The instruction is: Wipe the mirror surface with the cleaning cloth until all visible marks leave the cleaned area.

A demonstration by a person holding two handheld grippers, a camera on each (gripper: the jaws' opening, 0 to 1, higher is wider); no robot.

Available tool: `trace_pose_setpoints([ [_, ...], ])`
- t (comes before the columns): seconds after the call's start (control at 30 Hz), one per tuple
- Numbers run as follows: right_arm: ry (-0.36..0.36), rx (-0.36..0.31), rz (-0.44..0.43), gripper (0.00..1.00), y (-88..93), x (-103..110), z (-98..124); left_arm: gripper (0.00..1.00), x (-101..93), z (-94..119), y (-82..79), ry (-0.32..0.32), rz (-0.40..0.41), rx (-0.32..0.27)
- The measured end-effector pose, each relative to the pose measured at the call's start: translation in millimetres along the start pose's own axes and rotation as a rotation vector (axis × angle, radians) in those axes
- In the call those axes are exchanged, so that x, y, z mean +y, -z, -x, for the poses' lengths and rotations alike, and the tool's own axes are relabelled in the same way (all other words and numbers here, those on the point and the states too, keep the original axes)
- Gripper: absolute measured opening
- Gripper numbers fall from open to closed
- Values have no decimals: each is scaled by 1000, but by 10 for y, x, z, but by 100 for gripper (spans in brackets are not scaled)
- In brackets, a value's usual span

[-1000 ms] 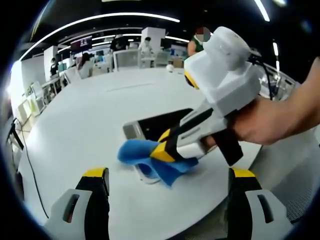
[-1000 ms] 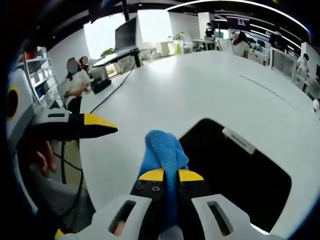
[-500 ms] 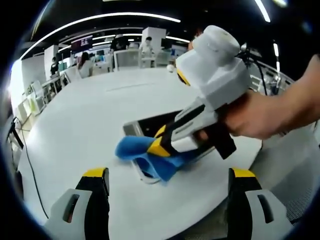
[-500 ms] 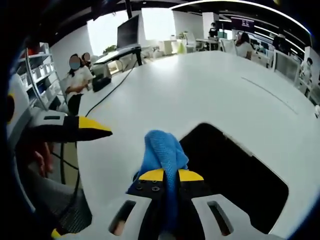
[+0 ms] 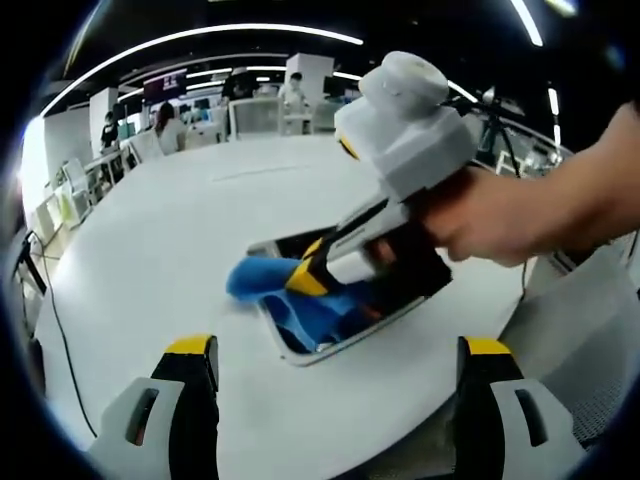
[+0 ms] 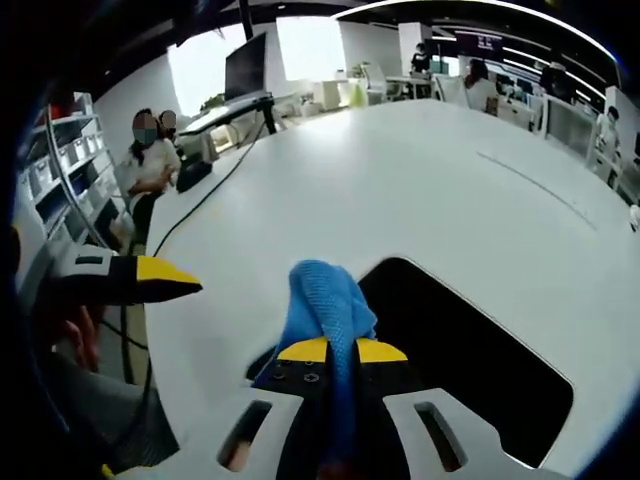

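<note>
Right gripper [image 5: 305, 278] has slid toward frame left along the mirror [image 5: 345, 300] since a second ago, dragging the blue cloth [image 5: 275, 290] onto the glass; more dark glass now shows at centre-right of the left gripper view. Its jaws are clenched on the cloth [image 6: 325, 310], which lies at the mirror's [image 6: 460, 350] near-left end, centre of the right gripper view. Left gripper [image 5: 335, 395] hangs at frame bottom over the white table [image 5: 150, 250], jaws spread, grasping nothing.
</note>
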State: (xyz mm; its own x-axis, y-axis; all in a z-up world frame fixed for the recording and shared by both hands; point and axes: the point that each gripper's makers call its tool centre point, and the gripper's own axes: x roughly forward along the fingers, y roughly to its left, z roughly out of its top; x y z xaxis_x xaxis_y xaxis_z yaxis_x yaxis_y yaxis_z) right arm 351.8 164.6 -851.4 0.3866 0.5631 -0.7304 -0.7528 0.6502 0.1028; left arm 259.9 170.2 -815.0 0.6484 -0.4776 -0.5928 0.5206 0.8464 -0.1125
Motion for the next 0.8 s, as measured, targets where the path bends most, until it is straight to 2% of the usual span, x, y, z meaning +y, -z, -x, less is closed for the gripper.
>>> trace_pose_setpoints([
  [0.8, -32, 25, -16, 3, -244, -308, -188, 99, -4, -4, 22, 1, 10, 17],
])
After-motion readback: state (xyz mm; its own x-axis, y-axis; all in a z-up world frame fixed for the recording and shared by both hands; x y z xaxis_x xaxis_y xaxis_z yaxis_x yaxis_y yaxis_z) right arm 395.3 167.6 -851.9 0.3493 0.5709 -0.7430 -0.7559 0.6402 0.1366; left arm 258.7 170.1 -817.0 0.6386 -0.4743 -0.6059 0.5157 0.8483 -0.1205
